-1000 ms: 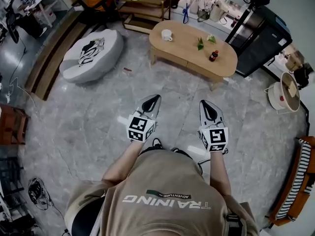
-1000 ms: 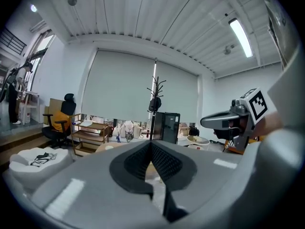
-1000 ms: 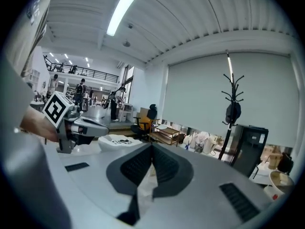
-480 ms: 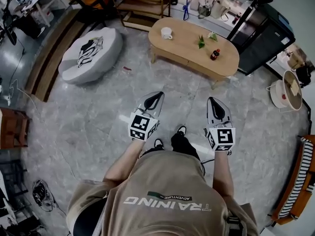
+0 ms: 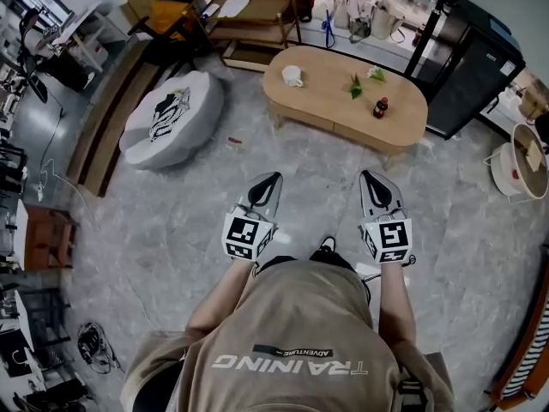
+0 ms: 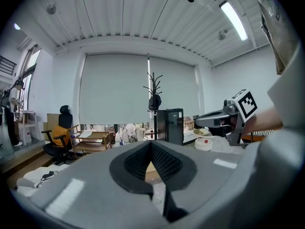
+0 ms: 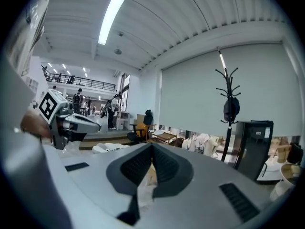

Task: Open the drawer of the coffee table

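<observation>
The oval wooden coffee table (image 5: pixel 330 101) stands across the marble floor, ahead of the person. It carries a white cup (image 5: pixel 292 76), small green items (image 5: pixel 355 84) and a red bottle (image 5: pixel 380 107). I cannot make out its drawer from here. My left gripper (image 5: pixel 273 178) and right gripper (image 5: pixel 371 177) are held side by side at waist height, pointing at the table and well short of it. Both are shut with nothing between the jaws. In the left gripper view the pads (image 6: pixel 162 163) meet at the tips (image 6: pixel 151 144). The right gripper view shows the same (image 7: pixel 152 149).
A grey round pouf (image 5: pixel 171 118) lies to the left on the floor. A wooden shelf cart (image 5: pixel 257 20) stands behind the table, and a black cabinet (image 5: pixel 467 71) to its right. A round white side table (image 5: pixel 523 157) is at far right, cables (image 5: pixel 90 346) at lower left.
The person has stepped forward toward the coffee table, carrying both grippers along. The table and pouf sit slightly nearer in the head view. Both grippers stayed shut.
</observation>
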The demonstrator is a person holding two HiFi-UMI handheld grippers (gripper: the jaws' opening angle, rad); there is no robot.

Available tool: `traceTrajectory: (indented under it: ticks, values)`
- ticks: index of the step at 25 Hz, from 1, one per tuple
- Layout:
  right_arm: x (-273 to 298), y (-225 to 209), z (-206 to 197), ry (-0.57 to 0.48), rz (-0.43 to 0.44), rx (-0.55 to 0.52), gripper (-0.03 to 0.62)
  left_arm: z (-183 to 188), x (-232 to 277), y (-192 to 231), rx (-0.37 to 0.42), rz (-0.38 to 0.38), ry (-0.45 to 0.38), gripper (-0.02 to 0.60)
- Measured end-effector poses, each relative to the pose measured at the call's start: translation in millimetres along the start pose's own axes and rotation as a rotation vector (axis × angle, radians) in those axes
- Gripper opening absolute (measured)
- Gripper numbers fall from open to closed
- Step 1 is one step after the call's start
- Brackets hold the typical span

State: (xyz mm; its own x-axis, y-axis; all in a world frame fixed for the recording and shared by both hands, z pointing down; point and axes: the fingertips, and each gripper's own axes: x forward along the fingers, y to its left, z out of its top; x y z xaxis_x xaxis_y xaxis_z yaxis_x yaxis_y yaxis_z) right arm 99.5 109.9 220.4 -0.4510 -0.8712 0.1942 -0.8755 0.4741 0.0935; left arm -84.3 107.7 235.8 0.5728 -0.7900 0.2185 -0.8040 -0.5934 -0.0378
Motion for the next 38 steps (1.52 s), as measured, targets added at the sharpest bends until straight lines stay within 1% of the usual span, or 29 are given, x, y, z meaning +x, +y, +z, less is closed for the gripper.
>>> traceTrajectory:
  ticks: [4, 7, 12, 18, 22, 26, 30, 33, 38]
  values:
    - [4.8, -20.0, -7.4, -0.017, 0.032, 0.054, 0.005, 8.9, 21.3, -0.1, 0.007, 0.038, 0.011, 0.006]
    - [5.3, -34.2, -14.1, -0.008, 0.052, 0.048, 0.005, 21.0, 35.9, -6.2, -0.006, 0.057, -0.008, 0.006]
    - [4.9, -48.4, -22.0, 0.003, 0.068, 0.063, 0.005, 28.1, 52.8, -17.2, 0.002, 0.044, -0.001, 0.006]
    - [19.7, -45.1, -35.7, 0.030, 0.076, 0.081, 0.005, 17.7, 62.5, -7.6, 0.001, 0.028, 0.032, 0.006]
    - [35.0, -39.0, -38.1, 0.060, 0.078, 0.069, 0.005, 6.0, 68.0, 9.3, -0.026, 0.021, 0.042, 0.006]
    - [56.9, -46.6, -34.7, 0.086, 0.054, 0.045, 0.005, -6.0, 87.5, 30.2, -0.072, 0.001, 0.043, 0.006]
    - [84.0, -57.2, -25.5, 0.101, 0.045, 0.020, 0.005, -0.9, 109.6, 52.6, -0.089, -0.011, 0.015, 0.006]
    - [112.0, -55.1, -16.2, 0.112, 0.053, 0.003, 0.005, 3.2, 116.7, 77.7, -0.098, -0.004, -0.009, 0.006]
    - [160.6, -45.2, 0.5, 0.123, 0.041, -0.030, 0.005, -1.4, 125.2, 127.6, -0.117, -0.006, -0.010, 0.006]
